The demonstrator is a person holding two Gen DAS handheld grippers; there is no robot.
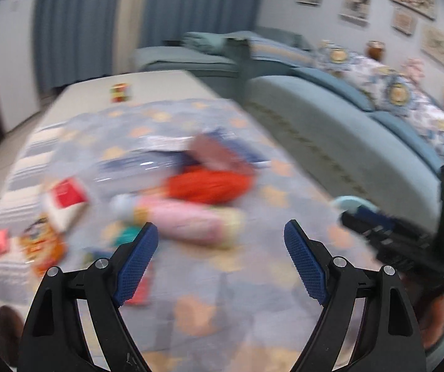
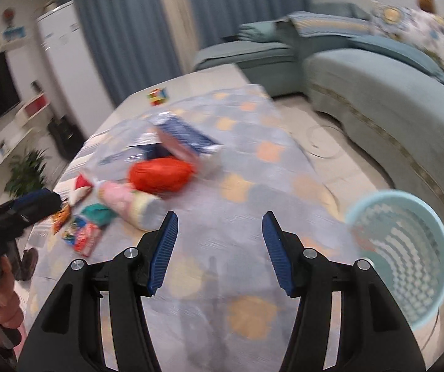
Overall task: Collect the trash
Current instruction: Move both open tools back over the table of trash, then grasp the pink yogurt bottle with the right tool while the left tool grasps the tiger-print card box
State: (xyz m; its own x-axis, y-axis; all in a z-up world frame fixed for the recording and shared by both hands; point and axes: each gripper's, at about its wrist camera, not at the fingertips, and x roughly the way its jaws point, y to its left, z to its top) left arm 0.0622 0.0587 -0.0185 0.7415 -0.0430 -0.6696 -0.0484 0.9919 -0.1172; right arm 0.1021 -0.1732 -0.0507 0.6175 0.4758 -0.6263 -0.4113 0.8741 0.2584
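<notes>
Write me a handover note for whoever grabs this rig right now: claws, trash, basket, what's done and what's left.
Left claw: open, empty, above the patterned tablecloth.
Right claw: open, empty, nearer the pale blue plastic mesh wastebasket, which stands beside the table's right edge.
Trash sits in a pile mid-table: crumpled red-orange plastic bag, pink and white soft pack, blue and white carton, teal wrapper, small colourful snack packets, clear plastic film.
Done: unclear; the blur hides what the basket holds.
Left: the whole pile is on the table and needs moving to the basket, likely nearest items first.
</notes>
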